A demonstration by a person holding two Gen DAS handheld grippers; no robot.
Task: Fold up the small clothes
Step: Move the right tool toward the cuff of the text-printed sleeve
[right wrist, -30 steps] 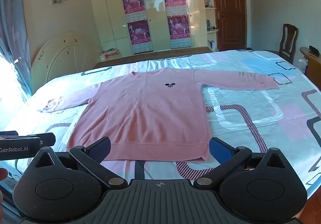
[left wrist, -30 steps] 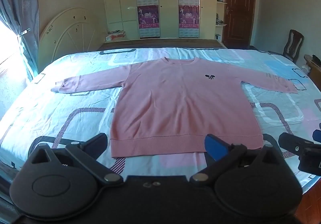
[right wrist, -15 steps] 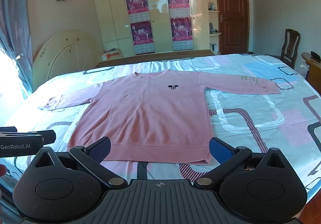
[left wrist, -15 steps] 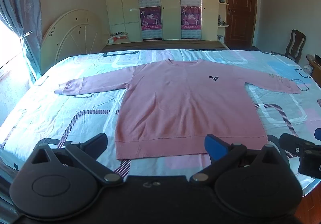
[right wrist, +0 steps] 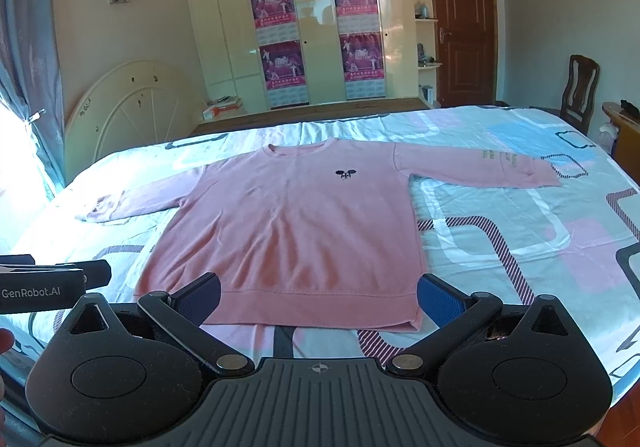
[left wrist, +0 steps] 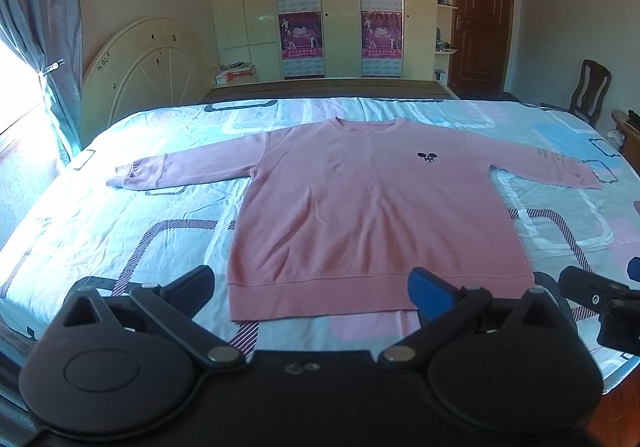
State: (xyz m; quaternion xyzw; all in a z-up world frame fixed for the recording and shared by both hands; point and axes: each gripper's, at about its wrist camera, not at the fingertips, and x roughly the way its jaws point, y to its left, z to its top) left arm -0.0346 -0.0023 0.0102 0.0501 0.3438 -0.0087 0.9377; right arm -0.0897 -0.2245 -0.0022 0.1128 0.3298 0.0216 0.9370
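Note:
A pink long-sleeved sweatshirt (left wrist: pixel 372 207) lies flat and face up on the bed, sleeves spread out to both sides, hem toward me. It also shows in the right wrist view (right wrist: pixel 292 231). My left gripper (left wrist: pixel 310 287) is open and empty, held above the near edge of the bed just short of the hem. My right gripper (right wrist: pixel 318 293) is open and empty, also just short of the hem. The right gripper shows at the right edge of the left wrist view (left wrist: pixel 600 299); the left gripper shows at the left edge of the right wrist view (right wrist: pixel 52 283).
The bed (left wrist: pixel 120 231) has a patterned pale blue and pink sheet. A cream headboard (left wrist: pixel 140 71) stands at the left, with a curtain and bright window beyond. Wardrobes with posters (left wrist: pixel 340 7) are at the back. A wooden chair (left wrist: pixel 592 91) and door are at the right.
Both grippers have risen and tilted up slightly, so the sweatshirt sits lower in both views. The sweatshirt has not moved. Both grippers stay open.

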